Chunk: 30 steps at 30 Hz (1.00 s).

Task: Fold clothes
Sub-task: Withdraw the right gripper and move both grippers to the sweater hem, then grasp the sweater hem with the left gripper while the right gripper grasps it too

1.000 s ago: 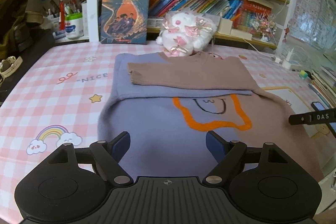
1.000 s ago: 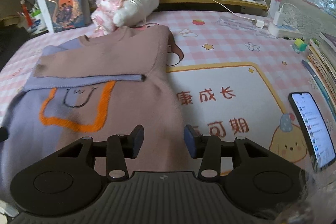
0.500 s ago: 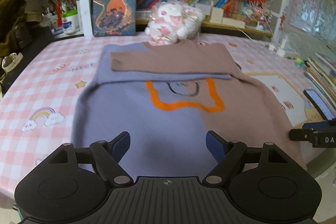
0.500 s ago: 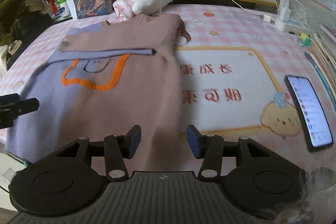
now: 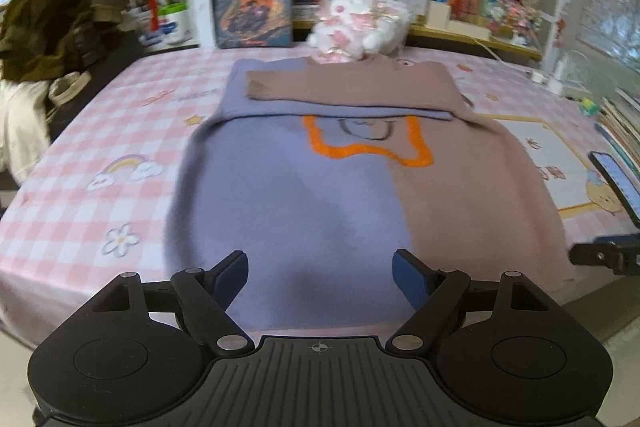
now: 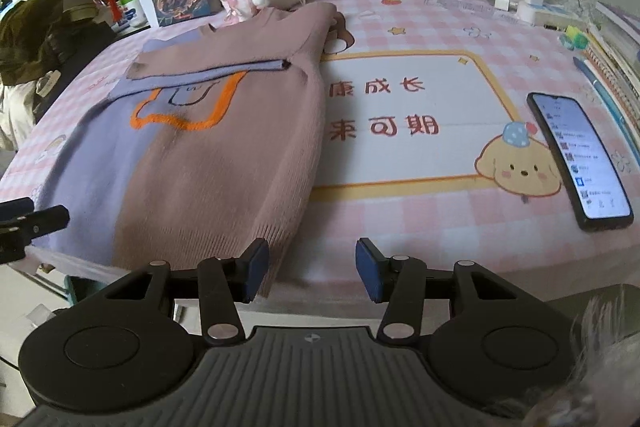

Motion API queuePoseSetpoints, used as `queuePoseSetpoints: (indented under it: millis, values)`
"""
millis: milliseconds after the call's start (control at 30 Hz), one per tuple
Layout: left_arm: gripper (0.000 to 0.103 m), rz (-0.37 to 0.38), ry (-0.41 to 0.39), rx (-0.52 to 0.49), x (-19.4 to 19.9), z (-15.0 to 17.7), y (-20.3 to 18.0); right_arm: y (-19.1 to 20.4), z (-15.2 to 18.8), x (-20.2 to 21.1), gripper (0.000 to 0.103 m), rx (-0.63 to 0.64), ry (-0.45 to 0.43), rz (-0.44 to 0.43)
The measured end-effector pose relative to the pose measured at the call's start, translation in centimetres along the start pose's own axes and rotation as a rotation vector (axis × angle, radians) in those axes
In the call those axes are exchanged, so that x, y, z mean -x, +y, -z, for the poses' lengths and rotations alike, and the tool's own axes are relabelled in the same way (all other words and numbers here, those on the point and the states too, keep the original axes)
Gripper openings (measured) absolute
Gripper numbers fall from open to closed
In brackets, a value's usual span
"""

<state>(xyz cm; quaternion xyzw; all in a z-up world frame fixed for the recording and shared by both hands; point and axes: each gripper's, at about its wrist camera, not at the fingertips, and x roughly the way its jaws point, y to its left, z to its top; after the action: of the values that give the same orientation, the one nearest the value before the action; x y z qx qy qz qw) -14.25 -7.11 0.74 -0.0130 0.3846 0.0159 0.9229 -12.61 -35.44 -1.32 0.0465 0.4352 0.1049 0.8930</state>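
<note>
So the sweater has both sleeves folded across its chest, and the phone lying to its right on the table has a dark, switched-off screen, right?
Not quite. The phone is lit: the right wrist view shows a bright screen with rows of text and icons. The rest holds: the sweater lies flat with both sleeves folded across its chest, and the phone rests to its right on the table.
</note>
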Motion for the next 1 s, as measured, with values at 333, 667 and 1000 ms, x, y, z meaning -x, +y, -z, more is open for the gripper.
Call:
queuePoseSetpoints:
  millis: [333, 667, 1000]
  values:
    - [0.082, -0.105, 0.017, 0.038, -1.5, -0.2, 4.9, 0.8, -0.7, -0.5, 0.048, -0.022, -0.011, 0.018]
    - [0.081, -0.124, 0.074, 0.133, -3.9, -0.2, 10.1, 1.7, -2.7, -2.5, 0.05, -0.058, -0.005, 0.028]
    - [0.081, -0.091, 0.105, 0.135, -5.8, -0.1, 11.4, 1.7, -3.0, -4.1, 0.049, -0.109, 0.023, 0.076]
